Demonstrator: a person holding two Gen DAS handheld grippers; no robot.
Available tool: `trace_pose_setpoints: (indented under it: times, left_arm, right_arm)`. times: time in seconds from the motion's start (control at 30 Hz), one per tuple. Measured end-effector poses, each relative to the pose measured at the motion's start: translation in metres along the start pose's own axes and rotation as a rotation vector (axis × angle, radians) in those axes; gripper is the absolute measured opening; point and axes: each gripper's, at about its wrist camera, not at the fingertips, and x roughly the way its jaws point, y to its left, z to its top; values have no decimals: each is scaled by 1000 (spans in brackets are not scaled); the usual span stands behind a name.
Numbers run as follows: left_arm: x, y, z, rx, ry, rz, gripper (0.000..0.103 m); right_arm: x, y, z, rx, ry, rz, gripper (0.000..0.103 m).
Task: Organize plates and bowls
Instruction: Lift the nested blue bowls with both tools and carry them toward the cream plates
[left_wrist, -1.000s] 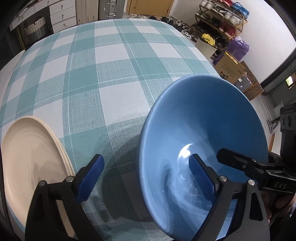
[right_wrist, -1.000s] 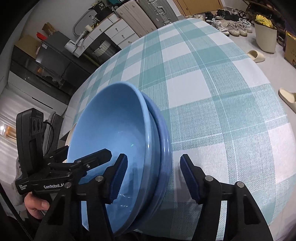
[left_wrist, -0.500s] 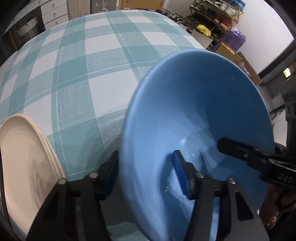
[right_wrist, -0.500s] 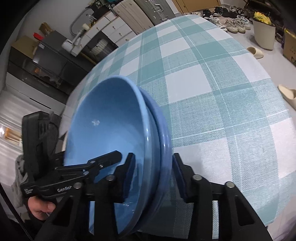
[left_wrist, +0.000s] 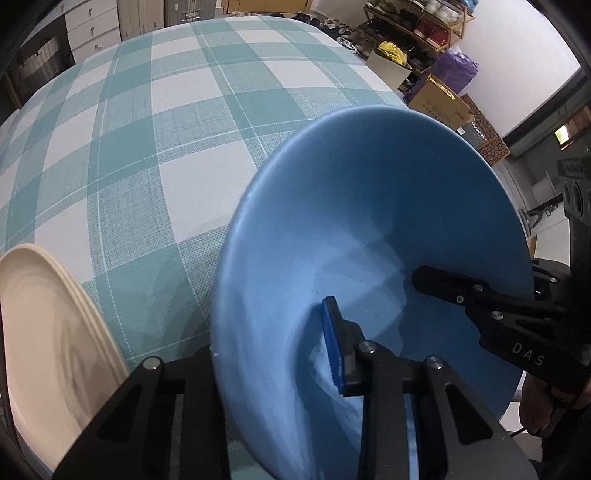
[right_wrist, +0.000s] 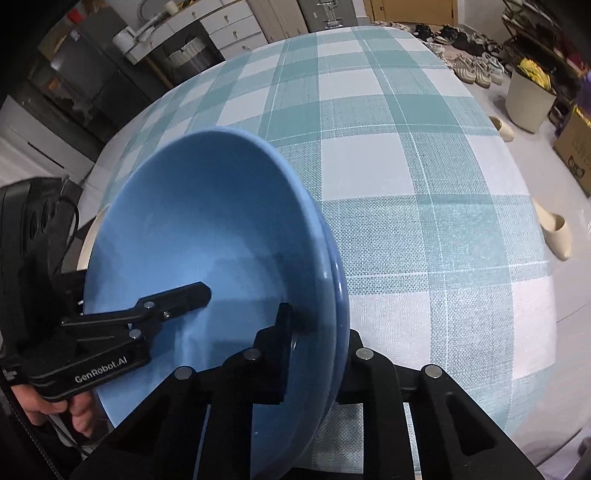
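Checked-cloth surface (left_wrist: 192, 155) w/ cluttered room behind. Blue bowls (right_wrist: 207, 258) already nested, near edge; cream plates (left_wrist: 44, 332) stacked just beside. Left gripper (left_wrist: 269, 354) & right gripper (right_wrist: 317, 328) jaws closing on opposite rims, pinching them. Prob. left: move bowl stack to its spot.

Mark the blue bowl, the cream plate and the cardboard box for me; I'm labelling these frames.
blue bowl (left_wrist: 369, 206): left wrist view, inner wall.
cream plate (left_wrist: 40, 325): left wrist view, its face.
cardboard box (left_wrist: 437, 101): left wrist view, its side.
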Motion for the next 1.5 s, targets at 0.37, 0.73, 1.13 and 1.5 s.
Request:
trace_pose_setpoints:
  times: [0.37, 0.73, 1.13, 1.5]
  left_arm:
    - [-2, 2, 1, -32, 29, -7, 26]
    - [-7, 0, 0, -39, 27, -20, 26]
    - [-4, 14, -10, -80, 35, -38, 32]
    - [-3, 3, -21, -19, 74, -62, 30]
  right_arm:
    - [-3, -6, -2, 46, 7, 22, 15]
    - [-6, -6, 2, 57, 11, 35, 15]
    - [-1, -1, 4, 1, 37, 31, 15]
    - [-1, 8, -4, -51, 55, 7, 20]
